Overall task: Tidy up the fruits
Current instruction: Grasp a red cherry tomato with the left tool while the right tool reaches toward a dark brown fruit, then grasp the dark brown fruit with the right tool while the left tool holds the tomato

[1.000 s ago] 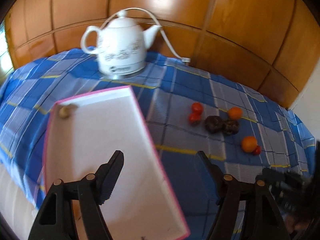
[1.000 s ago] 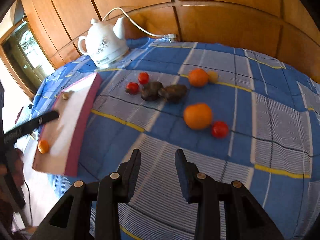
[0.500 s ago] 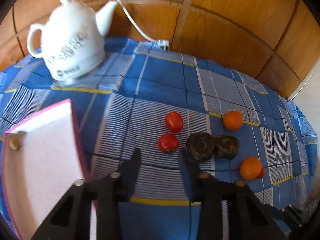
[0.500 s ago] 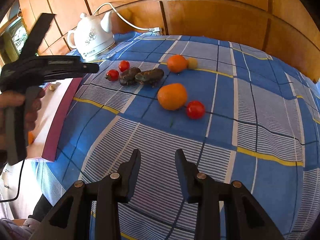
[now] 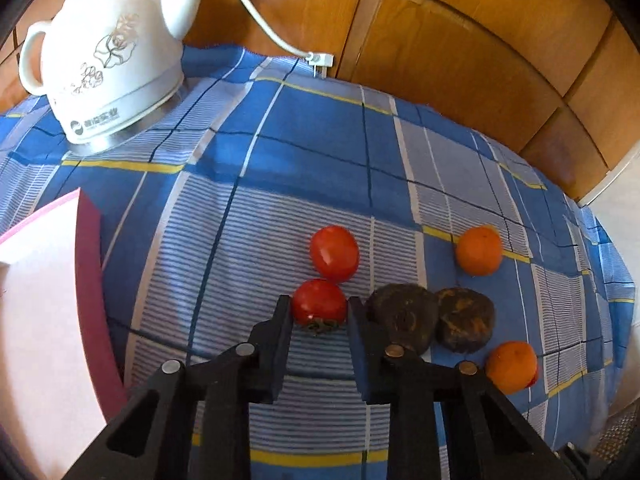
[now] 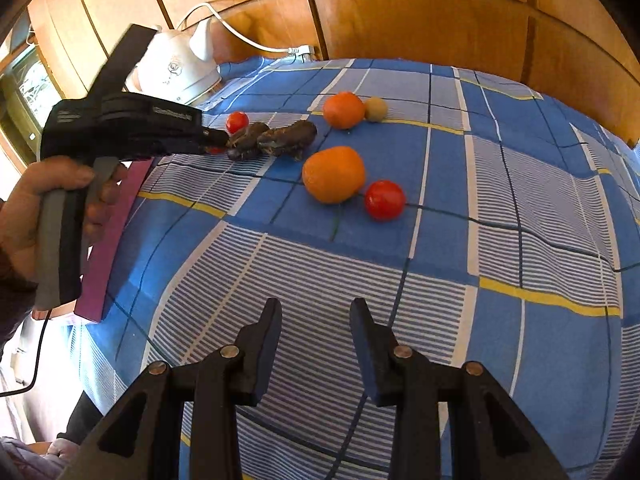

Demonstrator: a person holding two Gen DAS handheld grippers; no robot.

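A red tomato (image 5: pixel 320 300) lies on the blue checked cloth, and my left gripper (image 5: pixel 319 305) has its jaws closing tight on it, both pads pressing its sides. From the right wrist view the left gripper (image 6: pixel 210 143) reaches in from the left, held by a hand (image 6: pixel 28 208). A second tomato (image 5: pixel 334 253) sits just behind. Two dark fruits (image 5: pixel 402 320) (image 5: pixel 464 318) lie right of the held tomato. My right gripper (image 6: pixel 316 306) hovers open over bare cloth, nothing between its fingers. In front of it lie a large orange (image 6: pixel 333 174) and a tomato (image 6: pixel 385 200).
A white tray with a pink rim (image 5: pixel 86 280) stands at the left. A white kettle (image 5: pixel 108 64) with a cord sits at the back left against wooden panels. Two oranges (image 5: pixel 479 250) (image 5: pixel 511 367) lie to the right. A small tan fruit (image 6: pixel 376 109) sits beside the far orange (image 6: pixel 344 109).
My left gripper has swung right from over the tray to the fruits, dropped lower, and its wide-open jaws have closed around the near tomato. The right gripper has hardly moved.
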